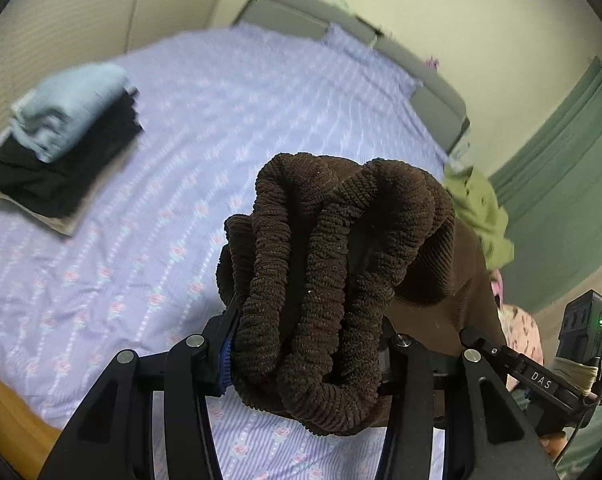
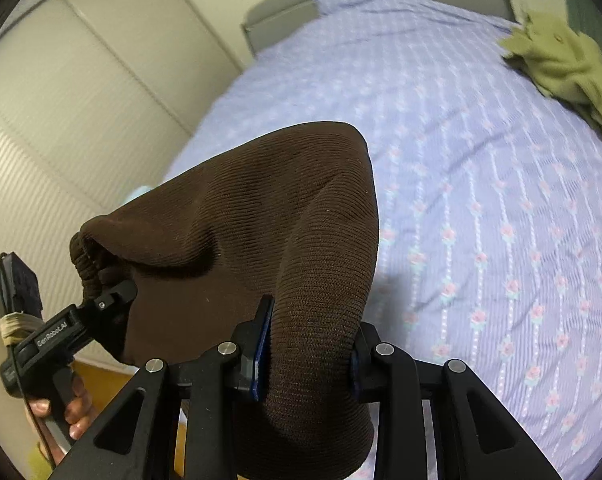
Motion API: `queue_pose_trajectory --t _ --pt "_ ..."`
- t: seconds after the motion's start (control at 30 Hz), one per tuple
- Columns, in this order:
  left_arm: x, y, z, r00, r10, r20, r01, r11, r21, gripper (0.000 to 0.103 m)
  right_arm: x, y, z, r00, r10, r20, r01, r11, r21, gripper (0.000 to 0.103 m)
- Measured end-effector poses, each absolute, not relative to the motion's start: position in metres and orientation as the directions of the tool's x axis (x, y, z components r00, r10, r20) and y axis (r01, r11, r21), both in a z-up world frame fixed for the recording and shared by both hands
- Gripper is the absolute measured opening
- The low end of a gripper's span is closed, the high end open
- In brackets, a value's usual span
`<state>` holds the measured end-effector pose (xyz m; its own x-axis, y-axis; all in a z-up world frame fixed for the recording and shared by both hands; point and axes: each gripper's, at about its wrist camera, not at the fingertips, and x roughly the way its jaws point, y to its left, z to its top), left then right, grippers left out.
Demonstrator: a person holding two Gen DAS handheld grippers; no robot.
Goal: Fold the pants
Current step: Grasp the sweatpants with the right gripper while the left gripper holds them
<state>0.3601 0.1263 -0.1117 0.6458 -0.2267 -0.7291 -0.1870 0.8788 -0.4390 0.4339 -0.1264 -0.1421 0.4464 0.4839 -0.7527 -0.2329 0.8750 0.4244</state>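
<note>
In the left wrist view, the left gripper (image 1: 305, 356) is closed on the bunched elastic waistband of the brown corduroy pants (image 1: 333, 264), the gathered cloth filling the gap between its jaws, so the pants hang in the air above the bed (image 1: 221, 120) and not on it. Beyond the pants lies the lilac floral bedsheet; a stack of folded clothes (image 1: 65, 140), pale blue on top of black, sits on the bed well apart from the pants towards the wall, and a crumpled olive-green garment (image 1: 481, 208) lies just past the pants on the other side. The right gripper (image 1: 541, 384) shows at the edge of this view, close beside the pants. In the right wrist view, the right gripper (image 2: 309, 348) is clamped on a fold of the same brown pants (image 2: 261, 220), the cloth draping over and between its jaws, while the left gripper (image 2: 105, 304) grips the waistband end near it. The olive garment (image 2: 565, 64) lies far up the bed from the pants. The step in hand appears to be the pick-up: both grippers carry the pants clear of the sheet, unfolded. The next move probably calls for spreading the grippers apart to stretch the waistband, then lowering the pants flat onto the open sheet between the stack and the olive garment.
</note>
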Motion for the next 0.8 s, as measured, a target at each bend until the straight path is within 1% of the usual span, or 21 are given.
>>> queue_pose_trajectory --t 0.17,0.37,0.53,0.67,0.8 --pt "0.333 0.157 -0.093 0.695 -0.209 -0.688 -0.209 0.856 -0.472 0.047 0.418 -0.089 -0.12 0.473 0.507 -0.72 -0.31 0.861 0.403 0.031" --pt "0.313 0.231 -0.087 0.731 -0.208 -0.65 -0.185 0.856 -0.483 0.047 0.4 -0.023 -0.104 0.5 0.518 -0.694 -0.346 0.854 0.388 0.031" --pt "0.316 0.309 -0.09 0.709 -0.264 -0.653 -0.141 0.855 -0.499 0.047 0.381 0.052 -0.101 0.546 0.49 -0.68 -0.312 0.872 0.378 0.031" --pt "0.316 0.355 -0.084 0.695 -0.271 -0.666 -0.133 0.862 -0.489 0.047 0.367 0.104 -0.096 0.571 0.474 -0.67 -0.297 0.88 0.37 0.031" --pt "0.314 0.384 -0.072 0.702 -0.266 -0.66 -0.119 0.871 -0.477 0.047 0.361 0.14 -0.083 0.576 0.479 -0.663 -0.315 0.878 0.36 0.031"
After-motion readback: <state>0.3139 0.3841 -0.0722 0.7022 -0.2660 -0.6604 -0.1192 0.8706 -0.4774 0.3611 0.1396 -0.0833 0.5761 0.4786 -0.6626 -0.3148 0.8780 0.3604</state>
